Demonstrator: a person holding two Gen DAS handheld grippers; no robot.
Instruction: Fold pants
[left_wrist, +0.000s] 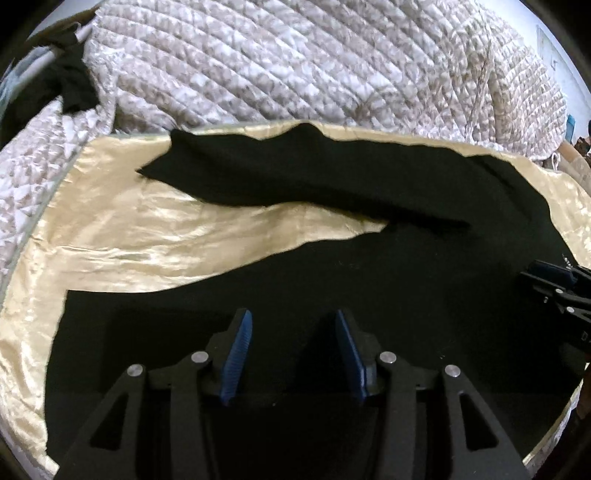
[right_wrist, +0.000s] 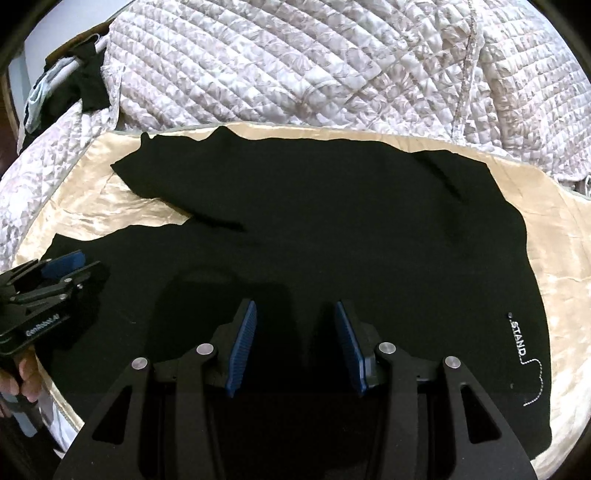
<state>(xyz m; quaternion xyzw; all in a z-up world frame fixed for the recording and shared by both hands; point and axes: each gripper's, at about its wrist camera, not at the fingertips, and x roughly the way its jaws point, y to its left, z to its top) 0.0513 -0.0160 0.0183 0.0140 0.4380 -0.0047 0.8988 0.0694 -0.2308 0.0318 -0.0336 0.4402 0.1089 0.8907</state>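
Both grippers, left gripper (left_wrist: 293, 350) and right gripper (right_wrist: 295, 347), spread wide, empty, over pants (right_wrist: 332, 229). Pinch near edge ahead of each, lift evenly, fold onto far leg (left_wrist: 295, 166).

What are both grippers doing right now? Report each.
Left gripper: open, empty, over the black pants.
Right gripper: open, empty, over the same pants.

The pants (right_wrist: 332, 229) lay spread on a sheet (right_wrist: 576, 266), legs reaching left, waist at right. Behind the sheet a quilt (right_wrist: 295, 66) was heaped. Both tools hung over the near leg, the left tool (right_wrist: 61, 267) leftward of the right tool (right_wrist: 293, 347).
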